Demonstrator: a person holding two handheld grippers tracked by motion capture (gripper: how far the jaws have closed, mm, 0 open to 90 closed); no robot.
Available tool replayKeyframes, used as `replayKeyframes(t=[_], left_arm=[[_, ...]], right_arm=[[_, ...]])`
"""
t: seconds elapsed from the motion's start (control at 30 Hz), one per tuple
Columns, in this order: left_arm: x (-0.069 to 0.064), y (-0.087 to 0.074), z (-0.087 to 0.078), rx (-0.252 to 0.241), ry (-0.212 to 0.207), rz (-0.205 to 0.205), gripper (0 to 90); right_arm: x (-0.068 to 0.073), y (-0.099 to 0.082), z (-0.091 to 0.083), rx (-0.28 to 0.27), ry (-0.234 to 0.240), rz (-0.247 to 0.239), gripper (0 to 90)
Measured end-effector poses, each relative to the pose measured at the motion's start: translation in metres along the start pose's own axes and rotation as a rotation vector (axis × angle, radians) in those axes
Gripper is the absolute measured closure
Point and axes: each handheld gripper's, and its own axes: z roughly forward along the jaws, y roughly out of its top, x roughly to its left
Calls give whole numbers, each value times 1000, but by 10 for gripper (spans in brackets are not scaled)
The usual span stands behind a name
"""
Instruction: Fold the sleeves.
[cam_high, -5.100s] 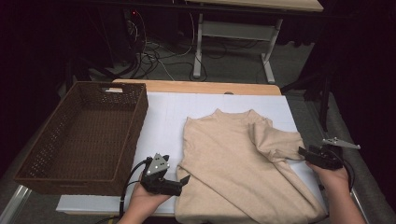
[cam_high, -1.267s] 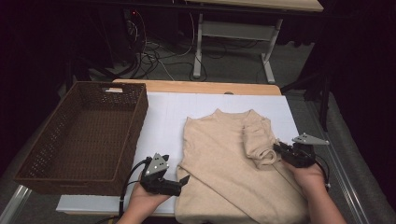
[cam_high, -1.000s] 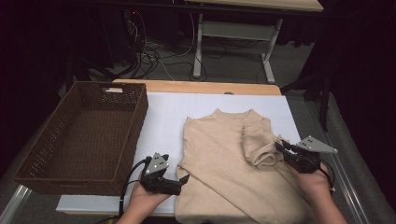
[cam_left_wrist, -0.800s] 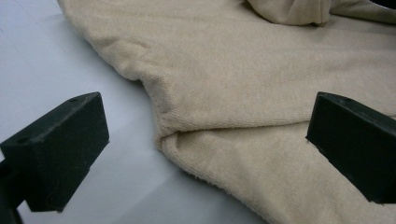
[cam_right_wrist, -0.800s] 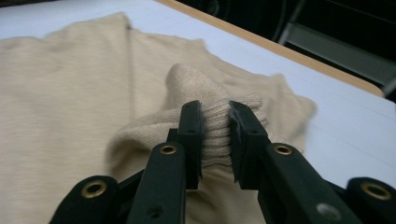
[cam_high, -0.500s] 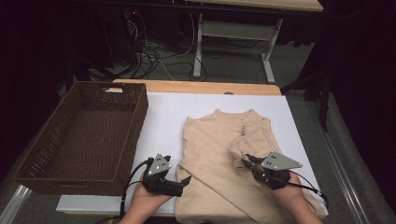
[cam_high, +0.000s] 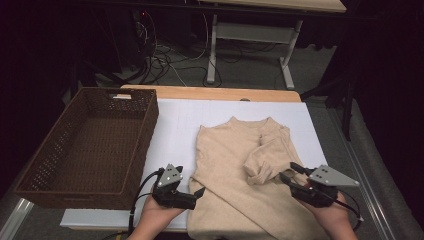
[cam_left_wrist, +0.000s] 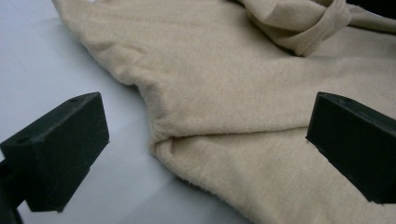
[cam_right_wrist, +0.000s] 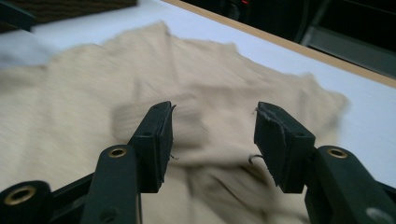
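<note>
Sweater lies flat beside empty wicker basket; nothing blocks it.

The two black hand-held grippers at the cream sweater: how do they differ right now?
The left gripper sits at the cream knit sweater's near left edge, its jaws spread wide with the hem fold lying between them, ungripped. The right gripper sits at the right side beside the folded-over sleeve; its jaws have just been opening, stand narrower, and hold nothing. Both are black, hand-held, with a grey plate on top.
</note>
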Motion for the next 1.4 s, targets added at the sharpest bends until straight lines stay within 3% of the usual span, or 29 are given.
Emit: replayKeyframes(t=[0.1,0.2,0.3,0.43,0.6,0.7,0.77,0.83,0.9,0.97,1.0,1.1,1.13,1.2,1.27,1.3,1.37,1.4], left_arm=[[-2,7,2,-11,-15,-18,0],[-8,17,7,6,-26,4,0],[-16,28,17,26,-42,32,0],[-25,43,41,48,-78,38,0],[-37,58,71,46,-144,32,89],[-49,69,87,44,-181,47,133],[-60,77,99,59,-203,83,169],[-70,84,112,89,-211,115,169],[-78,89,127,150,-199,133,167],[-82,91,139,196,-187,110,161],[-83,90,141,199,-185,107,224],[-82,87,134,182,-170,156,584],[-81,85,128,166,-167,156,671],[-75,80,115,148,-155,164,717],[-67,72,98,128,-149,147,724],[-67,72,98,128,-149,147,724],[-57,59,75,107,-143,120,722],[-57,59,75,107,-143,120,721]], right_arm=[[-15,-18,-13,19,-39,58,484],[-24,-36,-23,48,-76,106,483],[-27,-49,-31,72,-99,118,484],[-27,-57,-38,70,-102,139,486],[-22,-59,-40,67,-101,124,488],[-20,-59,-39,66,-90,125,491],[-19,-60,-38,71,-88,117,491],[-17,-61,-37,79,-89,110,491],[-16,-61,-36,83,-87,107,492],[-15,-62,-36,88,-88,103,493],[-15,-62,-36,87,-87,103,493],[-14,-63,-38,87,-86,103,495],[-14,-64,-38,88,-87,102,495],[-15,-65,-39,88,-89,105,498],[-16,-66,-39,89,-92,107,500],[-16,-66,-39,90,-91,109,501],[-16,-67,-39,92,-93,109,502],[-16,-67,-38,93,-93,106,503]])
